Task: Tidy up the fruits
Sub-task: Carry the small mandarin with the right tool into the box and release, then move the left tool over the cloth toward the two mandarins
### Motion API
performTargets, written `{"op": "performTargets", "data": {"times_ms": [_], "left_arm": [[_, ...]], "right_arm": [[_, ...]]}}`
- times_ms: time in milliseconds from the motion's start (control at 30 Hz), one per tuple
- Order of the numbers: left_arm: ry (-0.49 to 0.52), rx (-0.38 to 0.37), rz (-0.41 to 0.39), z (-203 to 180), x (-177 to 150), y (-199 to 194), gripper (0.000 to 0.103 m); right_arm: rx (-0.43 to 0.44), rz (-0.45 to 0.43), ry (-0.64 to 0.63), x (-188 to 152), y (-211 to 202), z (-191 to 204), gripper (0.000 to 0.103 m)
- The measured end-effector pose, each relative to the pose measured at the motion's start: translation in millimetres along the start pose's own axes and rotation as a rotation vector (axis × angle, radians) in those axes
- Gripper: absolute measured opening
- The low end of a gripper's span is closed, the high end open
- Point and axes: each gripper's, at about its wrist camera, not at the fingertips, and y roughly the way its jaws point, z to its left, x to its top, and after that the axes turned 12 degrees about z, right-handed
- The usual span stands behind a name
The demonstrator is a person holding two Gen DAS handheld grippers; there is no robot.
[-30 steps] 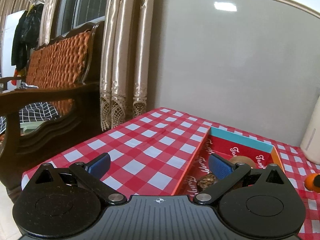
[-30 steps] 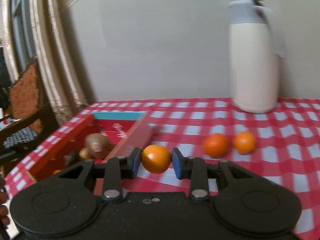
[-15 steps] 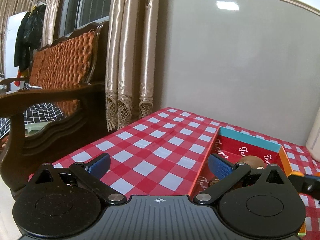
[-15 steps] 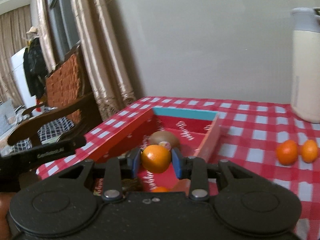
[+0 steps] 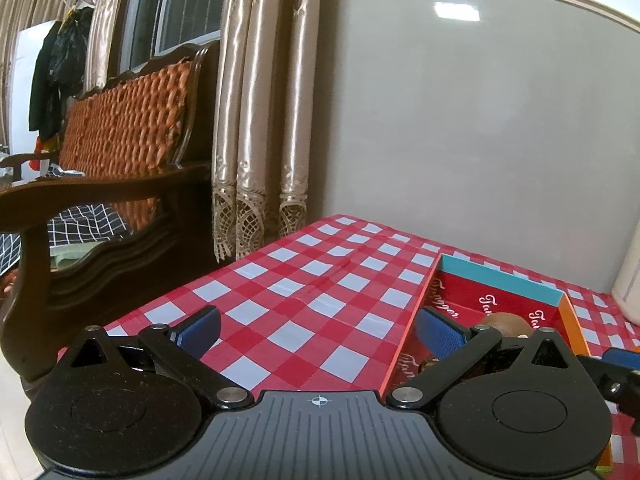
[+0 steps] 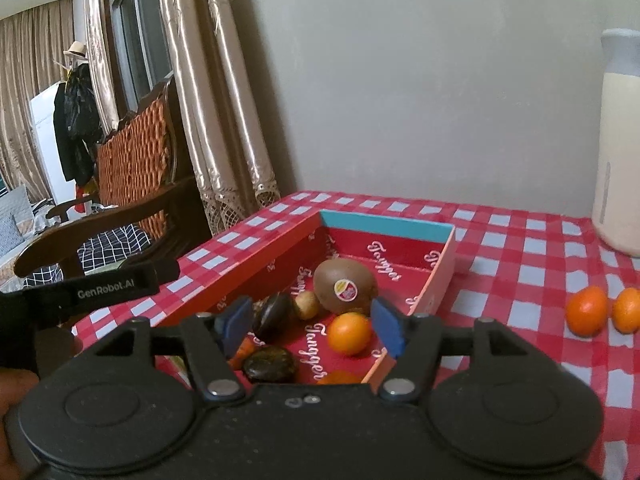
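left wrist view: the left gripper [image 5: 318, 330] hangs spread wide and empty over the checked cloth [image 5: 304, 280], beside the red box [image 5: 404, 344]; it's best kept clear of the drop.

right wrist view: the right gripper [image 6: 312, 326] has just been opening, pads off the orange [image 6: 349, 333], which lies in the box beside the kiwi [image 6: 345, 286]. back straight out without nudging fruit, then go for the two oranges [image 6: 586, 310] on the cloth.

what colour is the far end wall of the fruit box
Teal blue far end wall; clearest in the right wrist view.
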Motion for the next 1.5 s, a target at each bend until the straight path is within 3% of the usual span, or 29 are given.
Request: {"op": "performTargets", "data": {"times_ms": [133,433,1133,1500], "left_arm": [[0.011,-0.006,0.002,-6.1,-1.2,-0.7,0.103],[0.052,-0.036,-0.003,-28.9,-5.3,-4.9,0.103],[0.162,-0.148,-0.040,-102.6,-23.0,-23.9,0.103],[0.328,-0.243,-0.106,-158.1,-40.5,-45.1,0.103]], "right_arm": [[-0.036,-0.012,0.017,-0.8,-5.6,-6.5,0.077],[-0.133,-0.031,0.068,-5.8,-23.9,-29.9,0.086],[-0.336,-0.049,0.185,-33.8,-73.8,-93.8,0.091],[-0.423,-0.064,0.250,-52.2,-104.7,-125.2,0.093]]}}
